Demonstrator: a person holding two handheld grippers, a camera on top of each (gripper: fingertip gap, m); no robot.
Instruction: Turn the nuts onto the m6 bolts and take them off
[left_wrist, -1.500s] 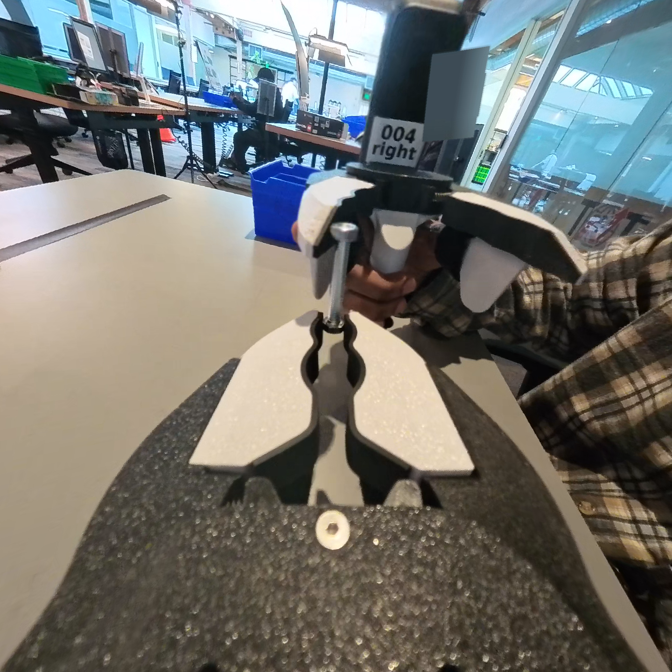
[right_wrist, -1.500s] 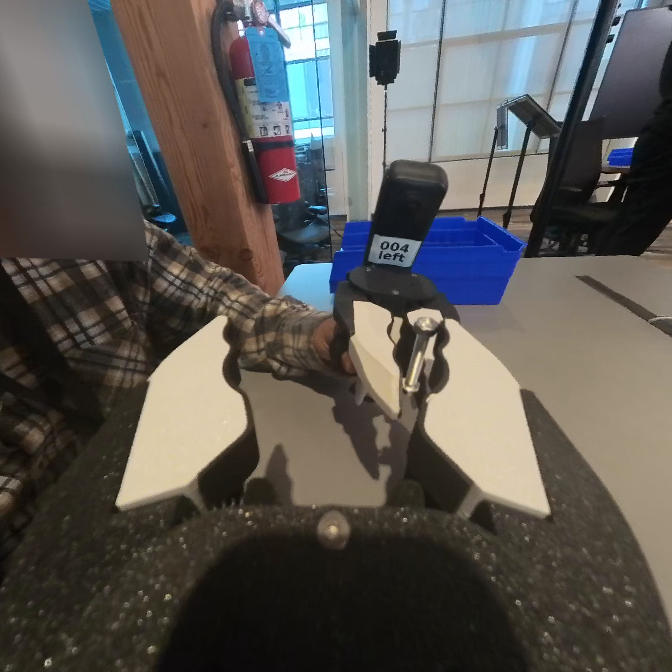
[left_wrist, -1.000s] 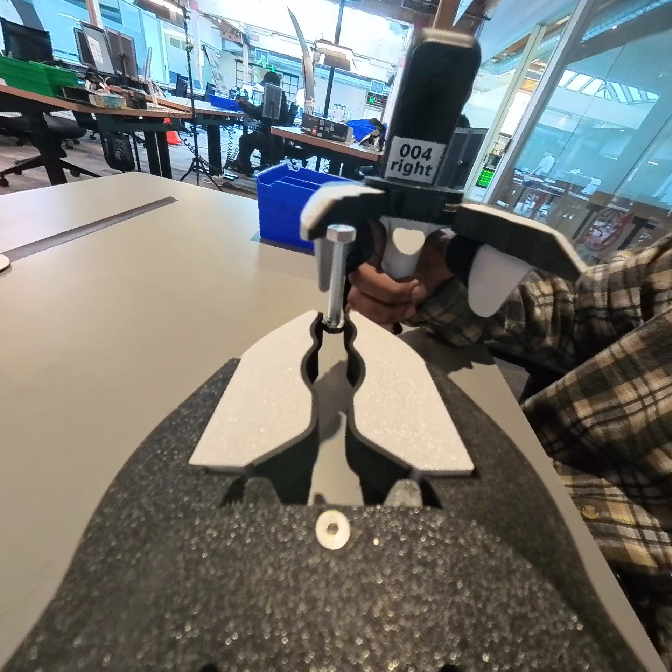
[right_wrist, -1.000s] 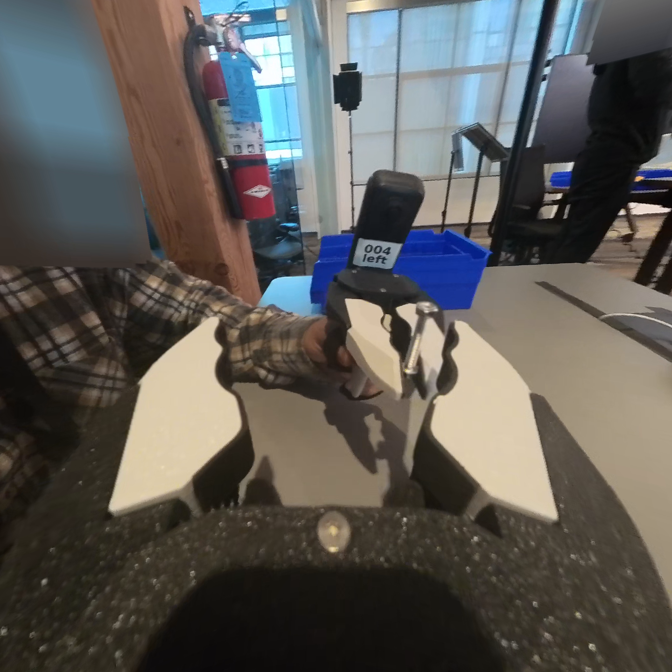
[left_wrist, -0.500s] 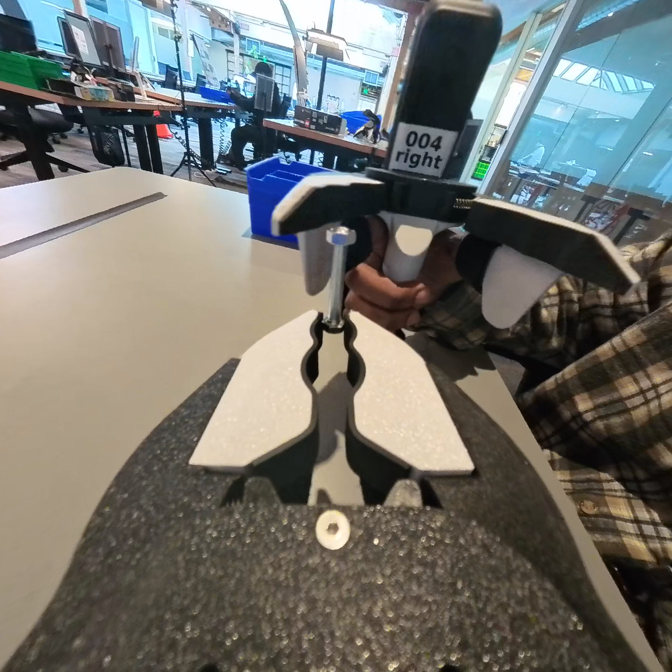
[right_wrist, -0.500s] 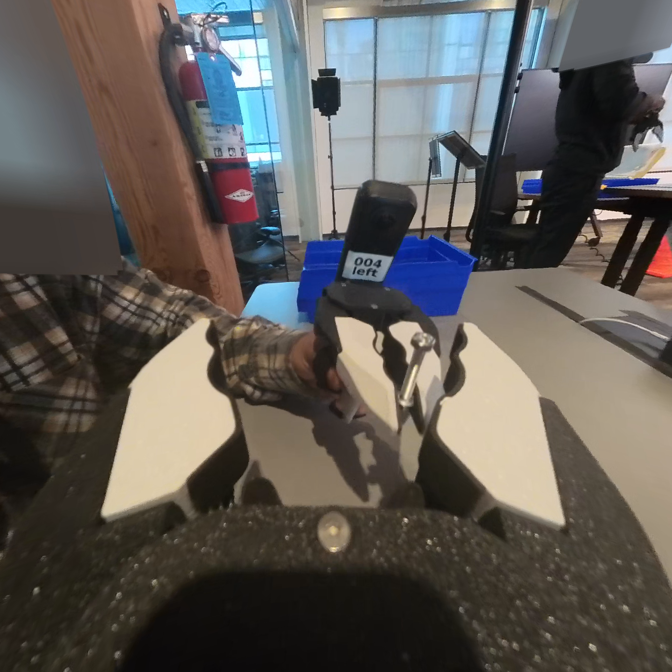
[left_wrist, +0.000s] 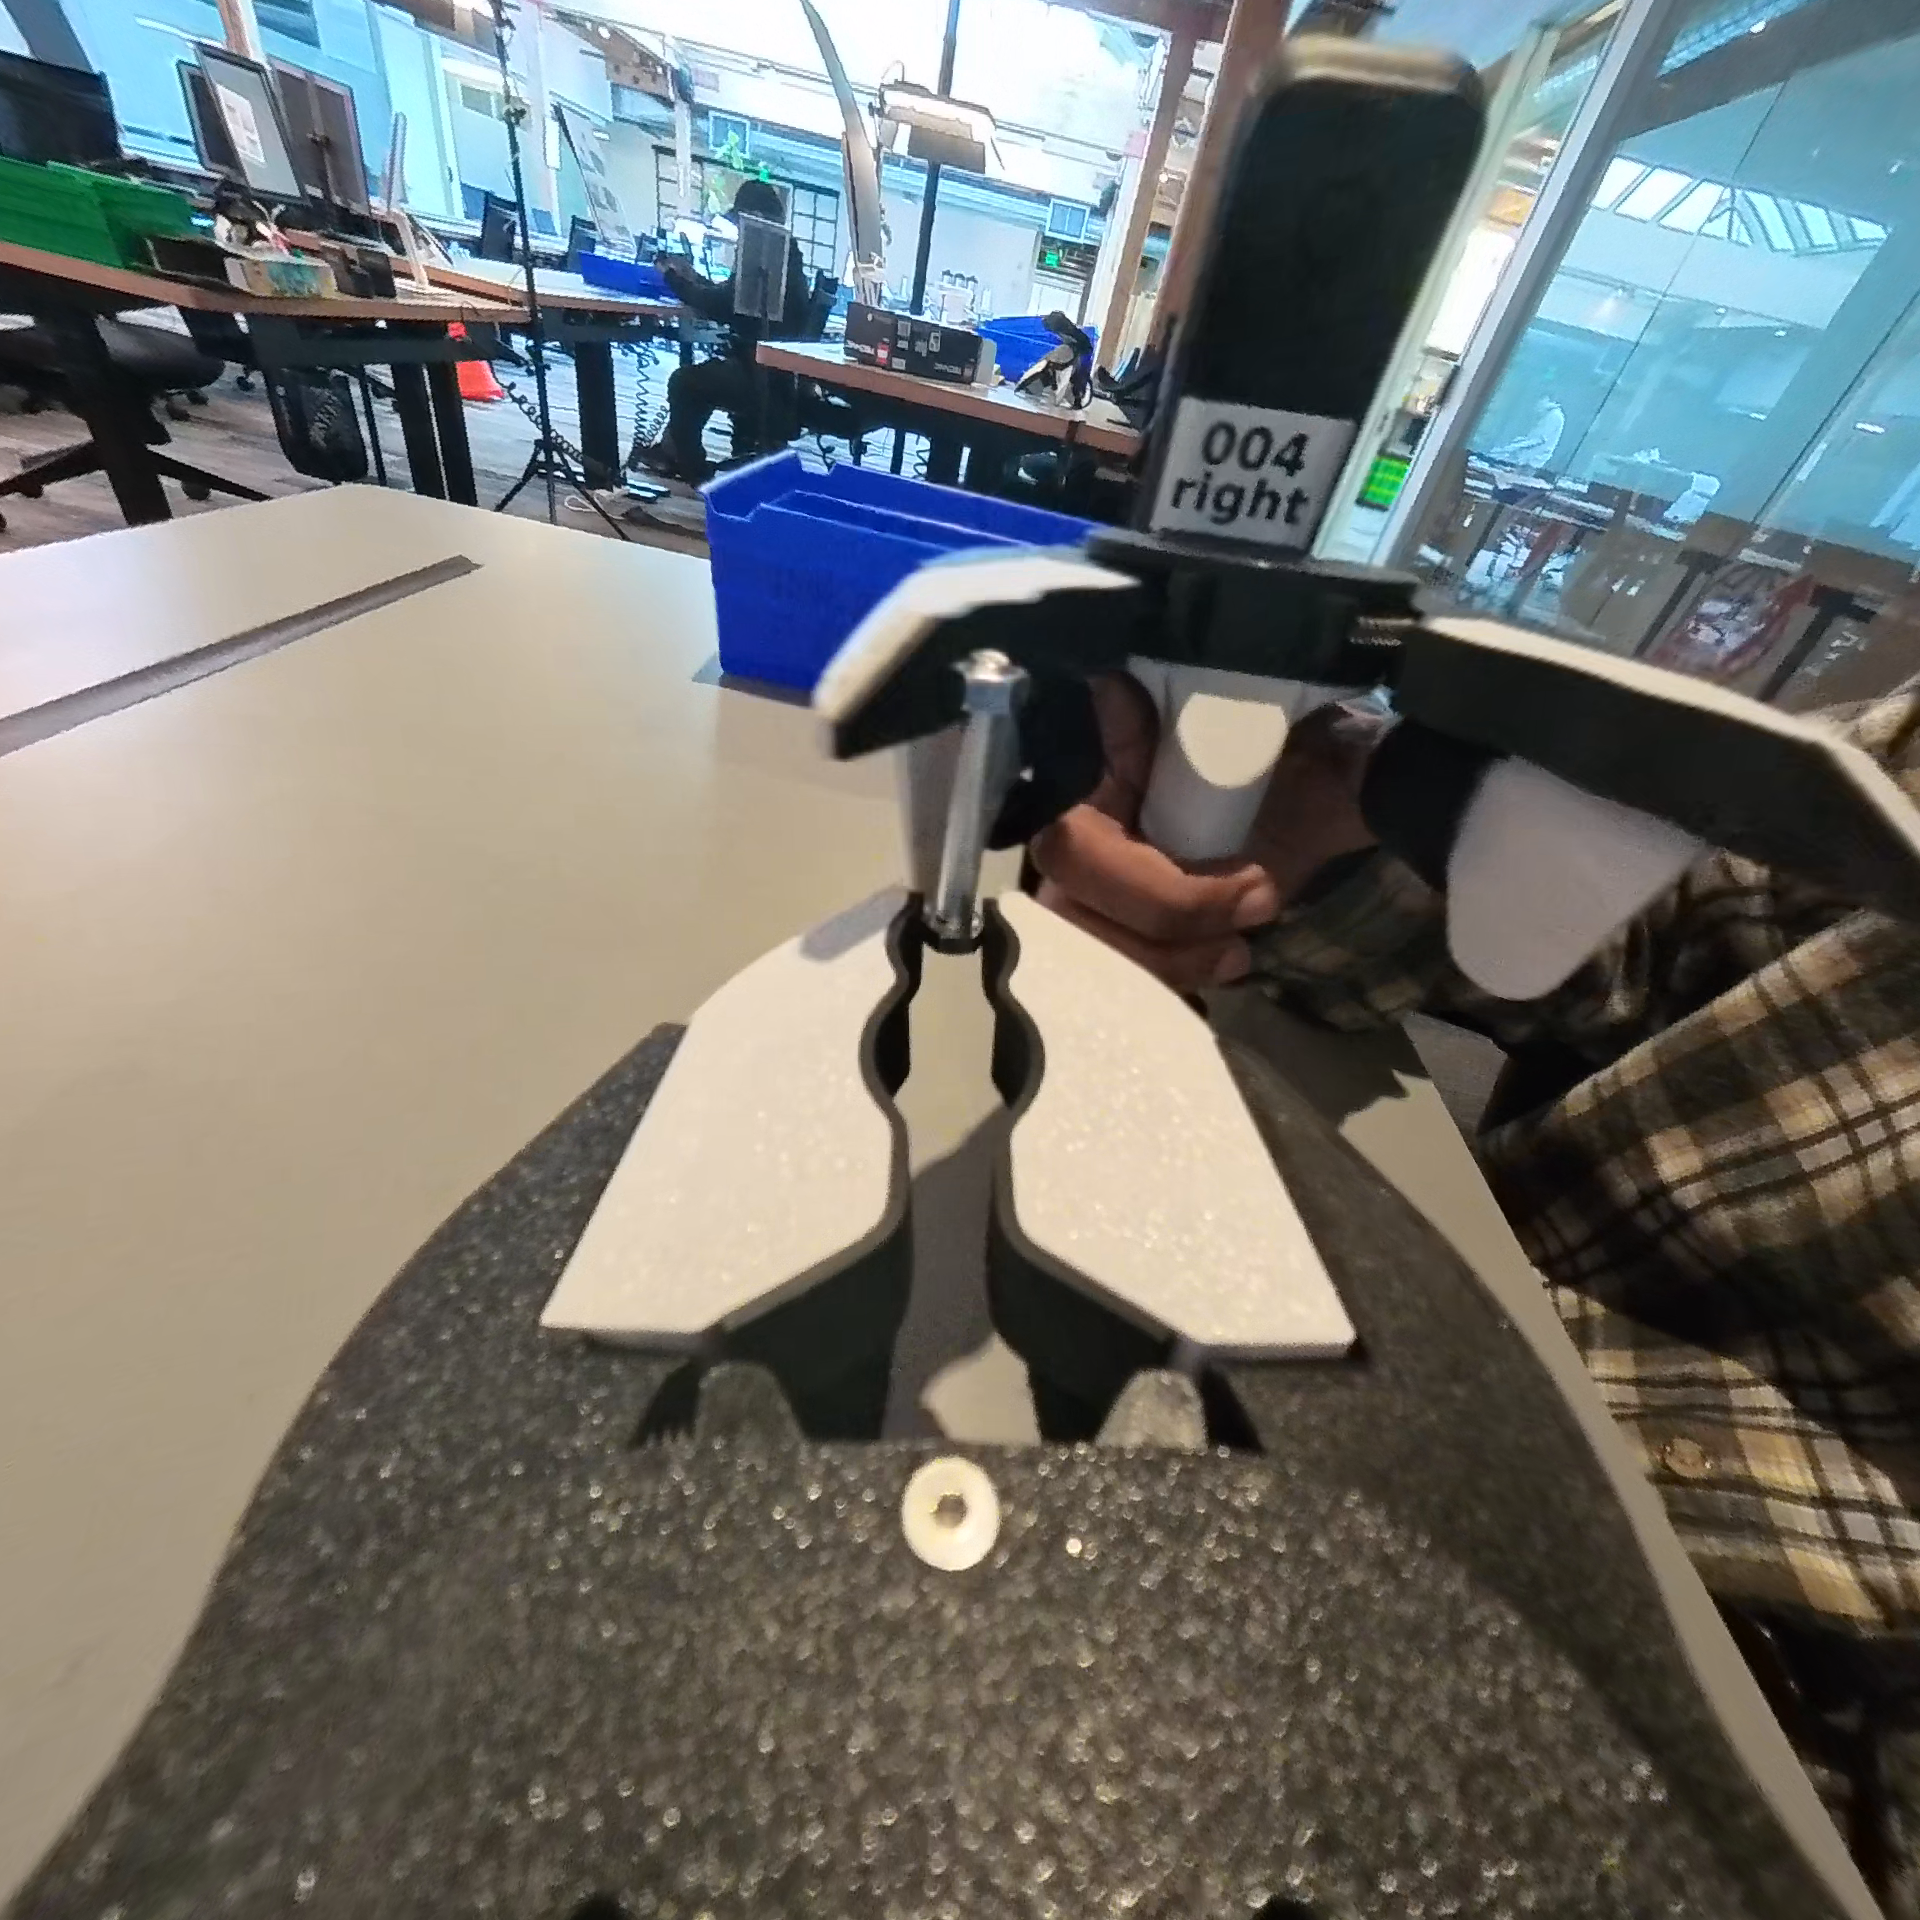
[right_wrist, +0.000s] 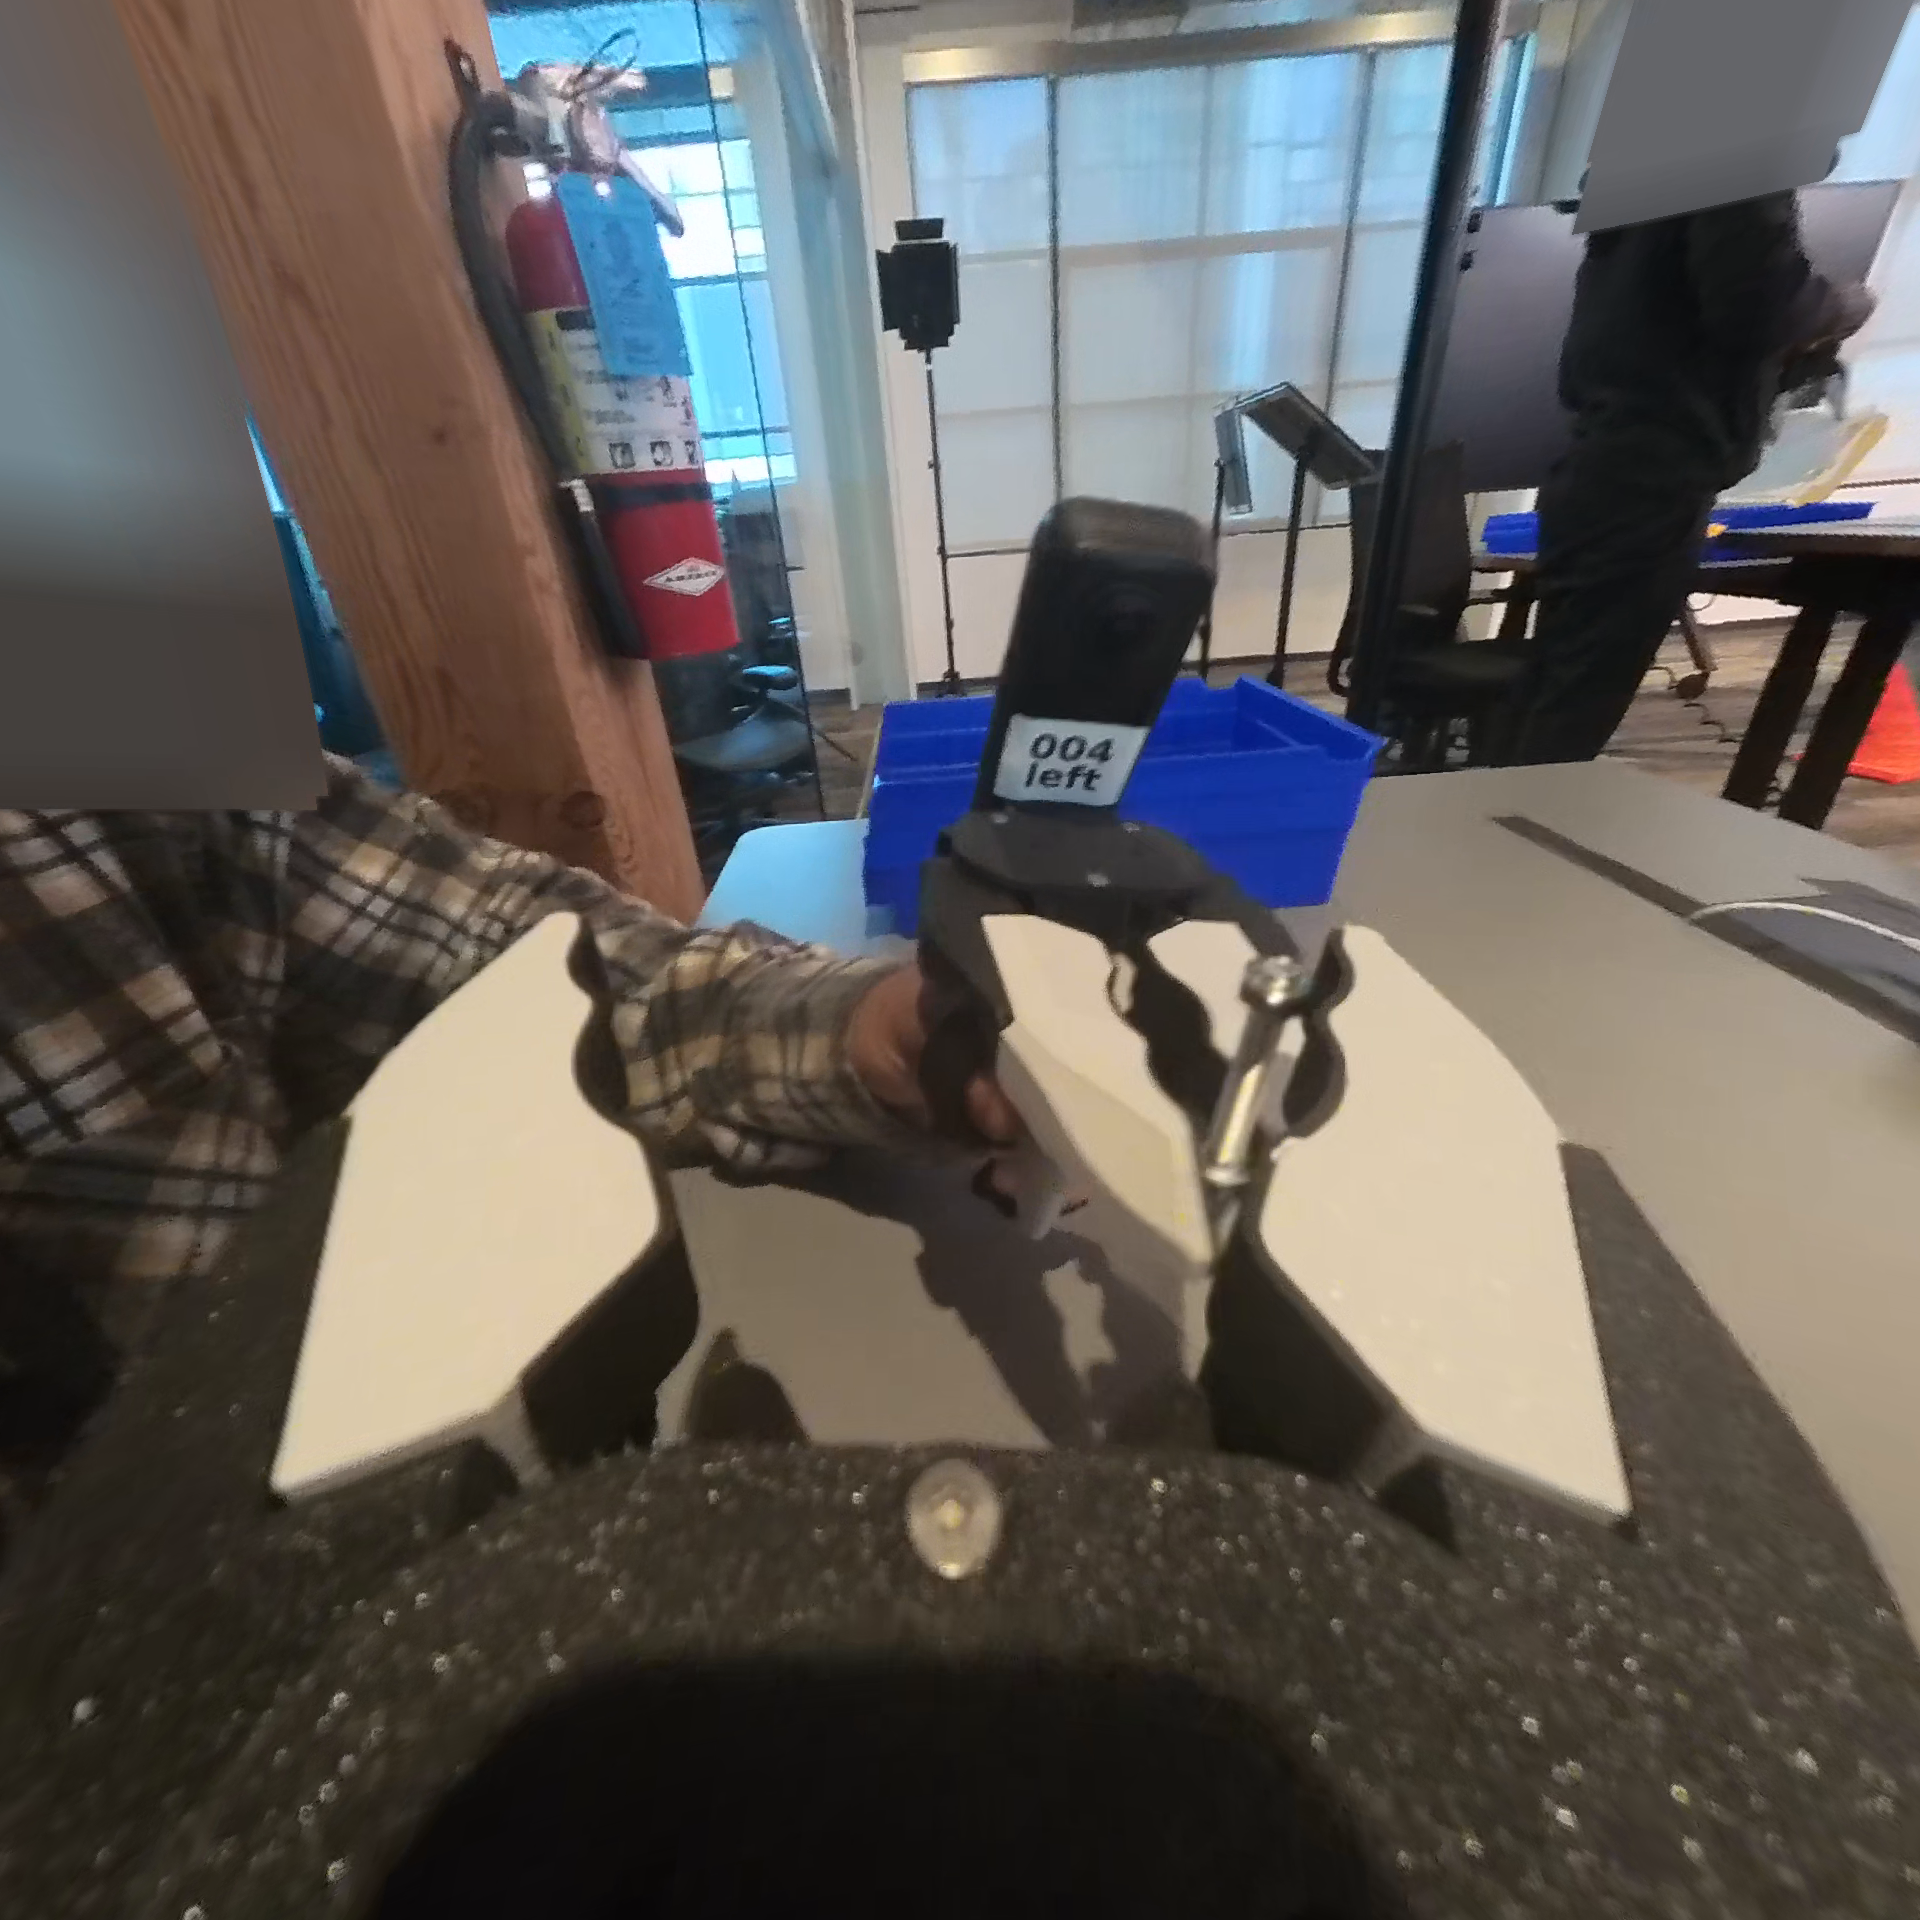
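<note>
The left gripper (left_wrist: 951, 920) reaches level over the grey counter (left_wrist: 416, 883), its jaws clenched on the nut (left_wrist: 954, 925) at the lower end of an upright silver bolt (left_wrist: 966, 800). Facing it, the right gripper (right_wrist: 956, 1049) is held by a hand (left_wrist: 1153, 883) in a plaid sleeve (left_wrist: 1662, 1195), jaws spread wide and grasping nothing, one finger (left_wrist: 935, 665) beside the bolt head.

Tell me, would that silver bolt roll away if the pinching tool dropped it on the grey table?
Probably. The bolt has a round, smooth metal shank, so it would likely roll, curving around its wider head. It looks rigid and heavy for its size. The left gripper pinches only its lower end, so it could pivot if bumped.
</note>
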